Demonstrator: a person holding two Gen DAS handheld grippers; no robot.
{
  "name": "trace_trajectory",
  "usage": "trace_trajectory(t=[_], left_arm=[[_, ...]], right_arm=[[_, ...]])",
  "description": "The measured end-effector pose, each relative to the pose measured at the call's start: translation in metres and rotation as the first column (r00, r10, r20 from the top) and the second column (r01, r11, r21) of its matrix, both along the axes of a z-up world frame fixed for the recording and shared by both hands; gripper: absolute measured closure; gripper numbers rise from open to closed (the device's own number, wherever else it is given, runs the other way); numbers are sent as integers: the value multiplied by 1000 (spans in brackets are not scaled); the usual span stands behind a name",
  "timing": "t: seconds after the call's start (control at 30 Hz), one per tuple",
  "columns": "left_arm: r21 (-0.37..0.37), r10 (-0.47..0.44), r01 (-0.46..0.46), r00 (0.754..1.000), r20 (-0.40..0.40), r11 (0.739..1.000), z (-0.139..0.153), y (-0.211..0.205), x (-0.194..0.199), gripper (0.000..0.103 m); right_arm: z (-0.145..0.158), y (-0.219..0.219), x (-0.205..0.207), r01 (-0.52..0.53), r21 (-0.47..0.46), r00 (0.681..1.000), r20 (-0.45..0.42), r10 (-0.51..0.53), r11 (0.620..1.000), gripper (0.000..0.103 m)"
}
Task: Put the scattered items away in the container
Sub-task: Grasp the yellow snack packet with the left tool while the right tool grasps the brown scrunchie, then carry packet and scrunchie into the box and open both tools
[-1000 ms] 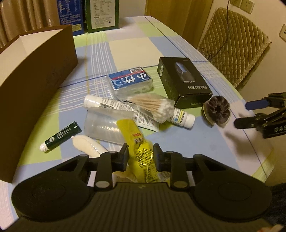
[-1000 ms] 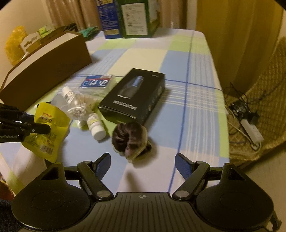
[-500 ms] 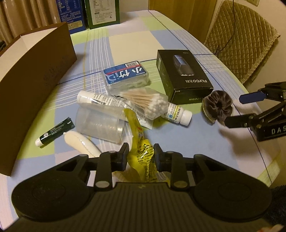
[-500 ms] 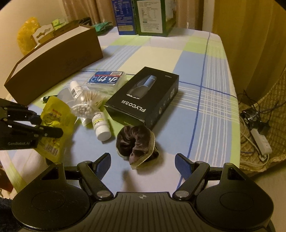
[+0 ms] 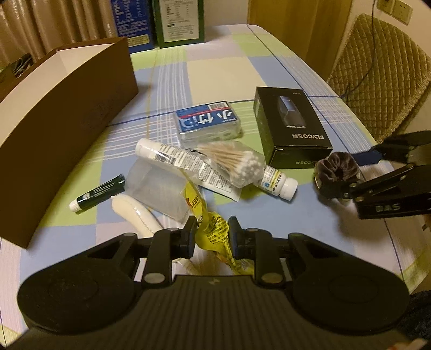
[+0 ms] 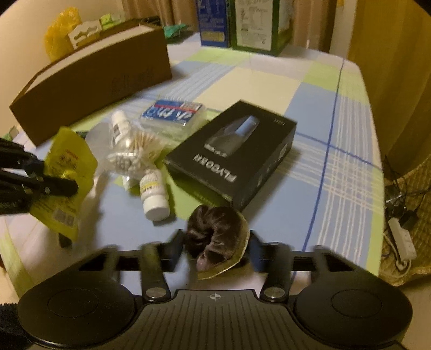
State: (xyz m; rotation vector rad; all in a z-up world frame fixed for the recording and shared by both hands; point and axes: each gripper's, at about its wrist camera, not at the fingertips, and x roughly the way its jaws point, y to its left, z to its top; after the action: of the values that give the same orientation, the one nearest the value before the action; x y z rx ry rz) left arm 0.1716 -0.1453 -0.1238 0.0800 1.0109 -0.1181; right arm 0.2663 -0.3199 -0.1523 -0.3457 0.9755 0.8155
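Note:
A yellow snack packet [image 5: 215, 228] hangs crumpled between my left gripper's [image 5: 211, 237] pads, whose jaws are closing tighter on it; the right wrist view shows this gripper [image 6: 54, 173] holding the packet [image 6: 70, 161] above the table. A dark brown velvet scrunchie [image 6: 212, 228] on its card sits between my right gripper's [image 6: 215, 246] pads. Those jaws are closing and touch both its sides. From the left wrist view, the scrunchie [image 5: 334, 167] is pinched in the right gripper [image 5: 342, 174] by the black box. The long brown open container [image 5: 67, 107] stands at the left.
On the checked tablecloth lie a black FLYCO box [image 5: 291, 126], a bag of cotton swabs [image 5: 237, 164], a white bottle [image 5: 277, 183], a blue tissue pack [image 5: 207, 121], a white tube [image 5: 175, 153], a clear cup [image 5: 156, 188] and a green stick [image 5: 97, 191]. Cartons [image 5: 177, 21] stand behind; a chair [image 5: 377, 67] is at the right.
My right gripper dropped onto the scrunchie and its wide-open jaws closed around it. The left gripper kept its hold on the yellow packet, shifting slightly.

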Motion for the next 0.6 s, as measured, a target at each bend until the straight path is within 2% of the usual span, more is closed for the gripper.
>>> trace_trajectory(t=[0.1, 0.17, 0.37, 0.6], left_arm=[[-5, 17, -17, 1000, 8, 1000, 4, 2, -4, 83], [-10, 26, -26, 1000, 14, 1000, 8, 4, -7, 83], [-28, 32, -31, 999, 32, 999, 17, 13, -16, 83], [-60, -2, 7, 998, 68, 998, 36, 28, -22, 83]], right_arm=[[5, -3, -2, -8, -6, 1000, -6, 8, 1000, 84], [11, -4, -1, -5, -2, 999, -44, 5, 1000, 85], [34, -2, -10, -8, 43, 996, -84, 12, 999, 86], [64, 26, -26, 4, 103, 994, -109, 7, 995, 86]])
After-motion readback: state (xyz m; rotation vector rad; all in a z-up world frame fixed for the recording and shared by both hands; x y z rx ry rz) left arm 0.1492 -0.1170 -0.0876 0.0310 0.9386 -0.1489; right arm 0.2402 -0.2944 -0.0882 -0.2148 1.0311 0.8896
